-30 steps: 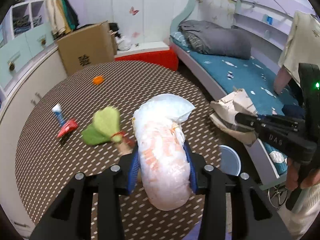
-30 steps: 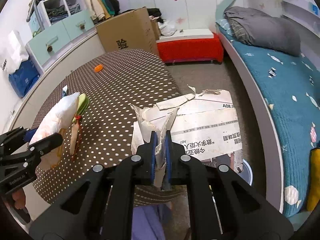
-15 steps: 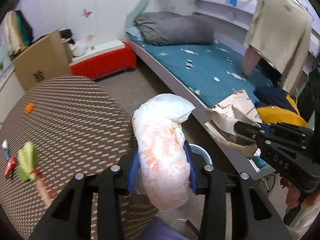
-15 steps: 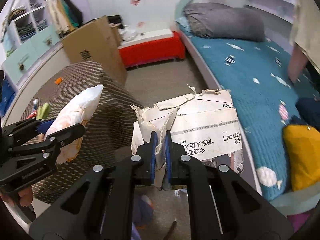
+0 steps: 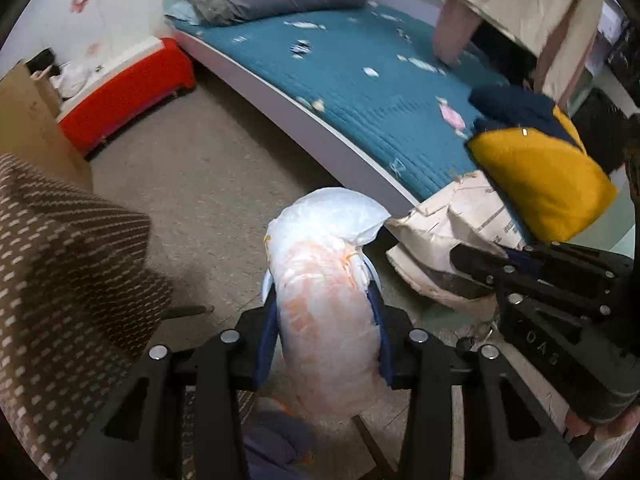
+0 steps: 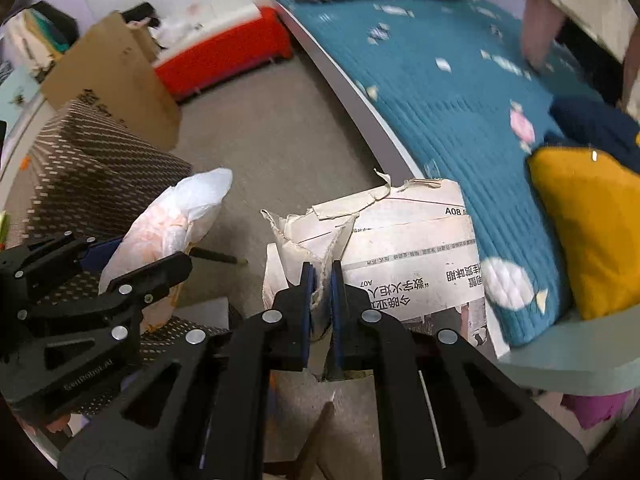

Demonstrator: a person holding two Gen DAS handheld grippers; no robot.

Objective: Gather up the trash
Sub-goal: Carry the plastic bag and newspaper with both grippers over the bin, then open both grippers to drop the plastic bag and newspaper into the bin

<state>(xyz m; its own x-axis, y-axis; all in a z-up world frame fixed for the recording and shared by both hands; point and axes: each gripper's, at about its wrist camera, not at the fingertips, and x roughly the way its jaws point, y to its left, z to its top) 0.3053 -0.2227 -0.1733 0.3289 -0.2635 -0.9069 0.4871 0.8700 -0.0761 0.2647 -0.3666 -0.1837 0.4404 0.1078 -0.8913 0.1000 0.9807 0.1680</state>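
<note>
— The left claw [image 5: 326,304] is opening a bit, but its blue pads still touch the puffy white-and-orange plastic bag [image 5: 328,320] above the grey floor [image 5: 224,184].

— The right claw [image 6: 320,280] pinches the torn printed newspaper [image 6: 404,256] beside the teal bed [image 6: 452,92].

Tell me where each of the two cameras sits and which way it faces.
Left wrist: on the left gripper, facing down at the floor beside the bed; its fingers, opening, hold a plastic bag; the right gripper shows.
Right wrist: on the right gripper, facing down; its fingers pinch a newspaper; the left gripper shows.
Shared: bag, newspaper, bed, dotted table, yellow cushion.
</note>
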